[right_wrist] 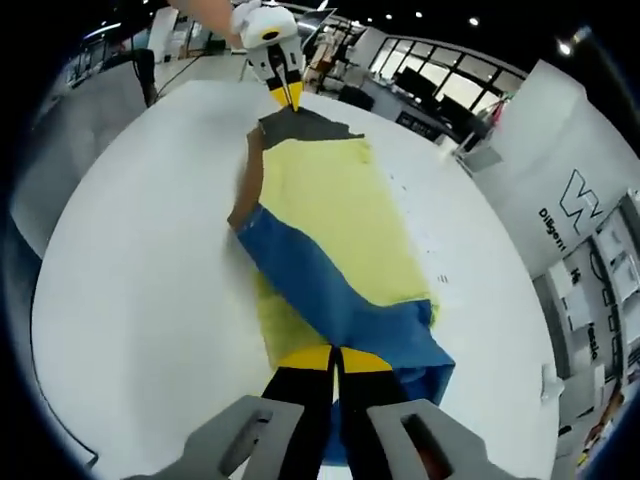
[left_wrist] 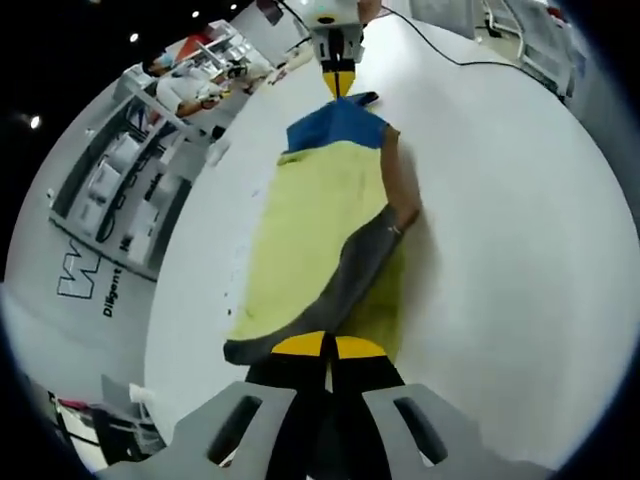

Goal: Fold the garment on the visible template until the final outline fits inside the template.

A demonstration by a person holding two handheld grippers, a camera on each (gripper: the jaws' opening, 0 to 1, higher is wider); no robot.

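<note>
On the white bench (left_wrist: 520, 230) lies the yellow garment with grey and blue ends (left_wrist: 320, 230), stretched between the left tool (left_wrist: 328, 347) clamped on its grey end and the right tool (right_wrist: 330, 358) clamped on its blue end, apparently mid-fold, next needing both ends brought together.

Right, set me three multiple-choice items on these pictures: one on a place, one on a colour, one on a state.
1. What does the garment lie on?
A. a white table
B. a wooden floor
C. a red tray

2. What colour is the garment end at the right gripper?
A. grey
B. blue
C. pink

3. How is the left gripper?
A. wide open
B. shut on the grey end
C. holding a cup

Answers:
1 A, the white table surrounds the cloth.
2 B, the blue end meets its yellow tips.
3 B, its jaws meet at the cloth's edge.
</note>
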